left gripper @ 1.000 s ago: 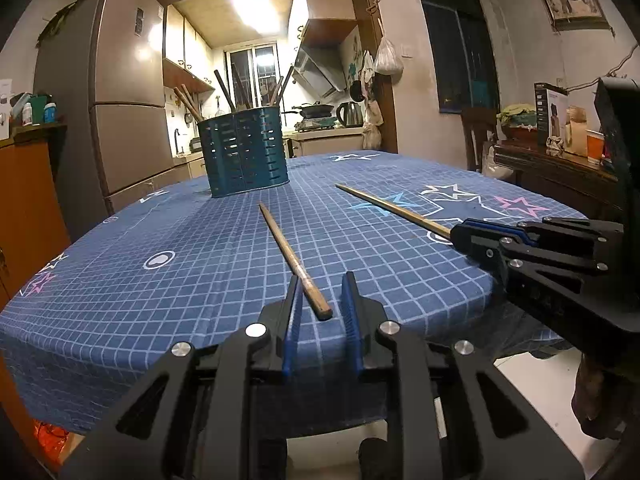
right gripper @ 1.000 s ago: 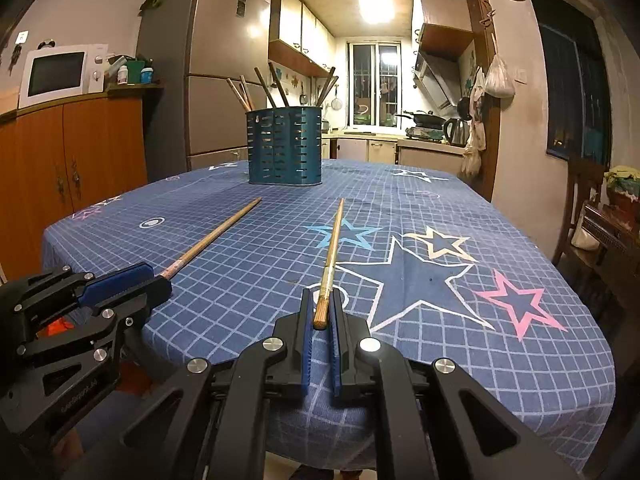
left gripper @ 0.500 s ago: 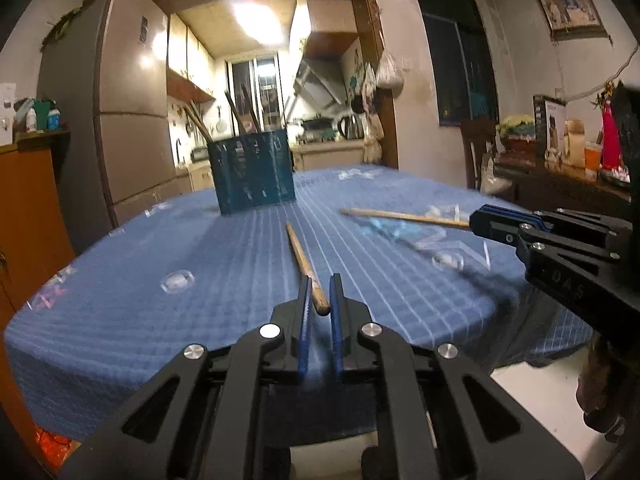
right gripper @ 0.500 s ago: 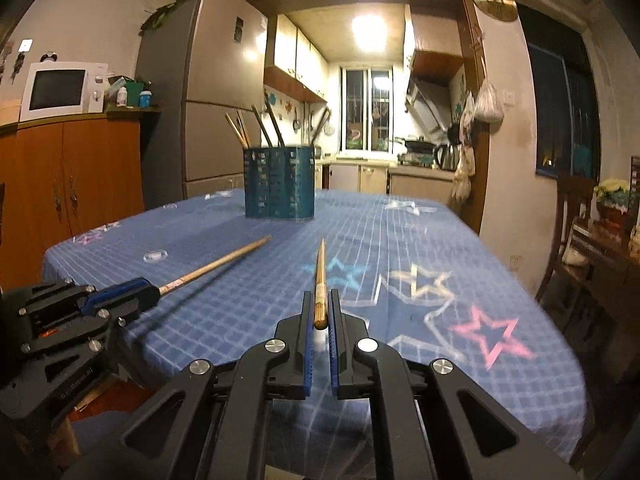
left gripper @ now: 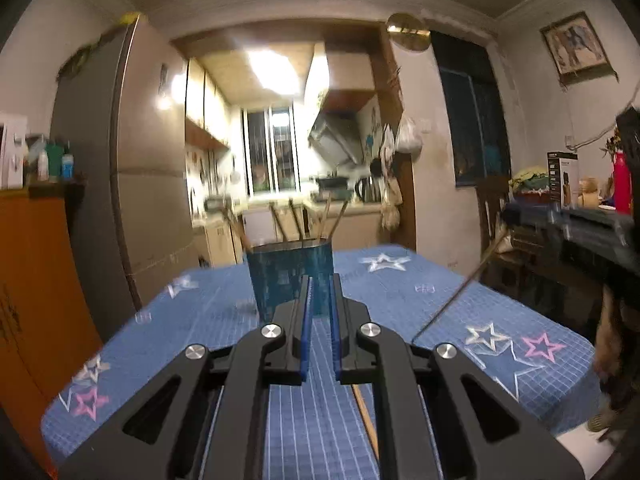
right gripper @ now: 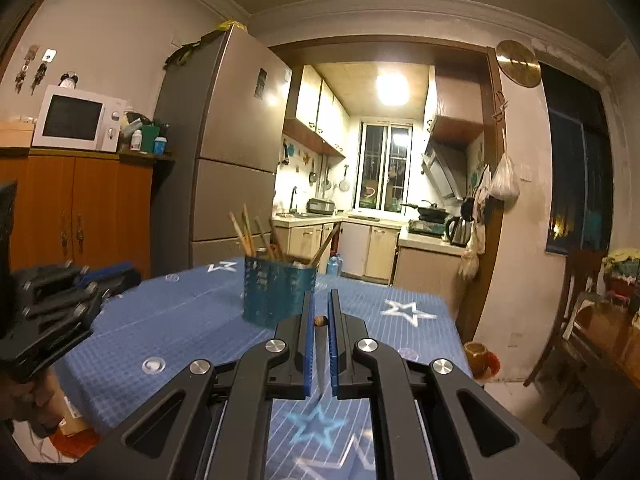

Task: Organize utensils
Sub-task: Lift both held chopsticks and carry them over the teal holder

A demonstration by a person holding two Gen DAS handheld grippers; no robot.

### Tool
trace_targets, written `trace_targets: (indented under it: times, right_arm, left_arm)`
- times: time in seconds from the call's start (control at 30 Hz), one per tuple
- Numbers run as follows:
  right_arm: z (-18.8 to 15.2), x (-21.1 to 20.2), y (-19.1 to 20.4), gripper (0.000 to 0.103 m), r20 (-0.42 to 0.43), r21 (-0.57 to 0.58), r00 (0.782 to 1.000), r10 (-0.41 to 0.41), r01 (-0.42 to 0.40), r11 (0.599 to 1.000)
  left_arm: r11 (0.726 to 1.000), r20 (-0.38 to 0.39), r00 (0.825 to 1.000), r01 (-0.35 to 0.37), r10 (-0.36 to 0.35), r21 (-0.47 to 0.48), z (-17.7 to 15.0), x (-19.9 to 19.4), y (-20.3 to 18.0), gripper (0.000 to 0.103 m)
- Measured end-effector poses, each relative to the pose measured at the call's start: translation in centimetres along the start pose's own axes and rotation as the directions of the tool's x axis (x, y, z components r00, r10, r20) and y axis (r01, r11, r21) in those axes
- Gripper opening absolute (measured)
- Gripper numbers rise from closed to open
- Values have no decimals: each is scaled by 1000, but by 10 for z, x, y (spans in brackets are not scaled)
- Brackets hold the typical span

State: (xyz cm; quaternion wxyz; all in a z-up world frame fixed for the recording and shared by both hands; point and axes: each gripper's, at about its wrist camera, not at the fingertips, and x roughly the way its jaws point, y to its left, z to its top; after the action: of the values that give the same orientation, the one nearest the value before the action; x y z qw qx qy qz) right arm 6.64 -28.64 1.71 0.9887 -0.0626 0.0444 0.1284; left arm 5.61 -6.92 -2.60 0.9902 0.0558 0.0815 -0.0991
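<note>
A teal slotted utensil holder (left gripper: 290, 278) with several chopsticks stands on the blue star tablecloth; it also shows in the right wrist view (right gripper: 278, 292). My left gripper (left gripper: 319, 300) is raised in front of the holder, jaws nearly shut; a wooden chopstick (left gripper: 366, 420) shows below its right finger, and whether it is gripped I cannot tell. My right gripper (right gripper: 319, 320) is shut on a chopstick (right gripper: 320, 321) seen end-on, hanging down. In the left wrist view the right gripper (left gripper: 516, 216) holds that chopstick (left gripper: 460, 292) slanting down over the table.
The table (right gripper: 168, 332) fills the foreground. A fridge (right gripper: 228, 168) and an orange cabinet (right gripper: 76, 208) with a microwave (right gripper: 76, 118) stand left. A chair (right gripper: 576, 312) and a sideboard stand right. A small orange pot (right gripper: 478, 354) sits on the floor.
Both grippers have risen from the table and tilted up toward the holder. The right chopstick has been lifted off the cloth. The left chopstick has left the jaws' gap and shows below.
</note>
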Motion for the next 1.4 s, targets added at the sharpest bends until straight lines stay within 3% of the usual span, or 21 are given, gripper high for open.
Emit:
trace_targets:
  times: [0.13, 0.27, 0.47, 0.63, 0.7, 1.1, 1.4]
  right_arm:
    - [-3, -5, -7, 7, 7, 12, 1000, -8, 8, 1000]
    - [-24, -27, -3, 7, 8, 33, 1000, -7, 7, 999]
    - [-66, -53, 5, 7, -53, 72, 998, -18, 21, 997]
    - [-87, -52, 10, 7, -107, 96, 994, -7, 18, 995]
    - [-88, -52, 11, 7, -105, 98, 994, -8, 19, 995]
    - [-85, -53, 19, 7, -69, 76, 997, -18, 24, 997]
    - [-60, -54, 19, 7, -11, 25, 1000, -25, 25, 999]
  left_arm:
    - [999, -90, 995, 31, -33, -20, -46, -12, -6, 7]
    - [996, -182, 980, 84, -77, 31, -102, -21, -38, 20]
    - [996, -201, 979, 44, -29, 71, -132, -17, -50, 20]
    - [996, -199, 980, 37, -21, 76, -132, -15, -45, 19]
    - [996, -205, 978, 46, -30, 71, -131, -13, -46, 7]
    - [997, -189, 982, 38, -24, 66, -127, -19, -43, 5]
    - [996, -71, 997, 12, -5, 89, -79, -29, -34, 5]
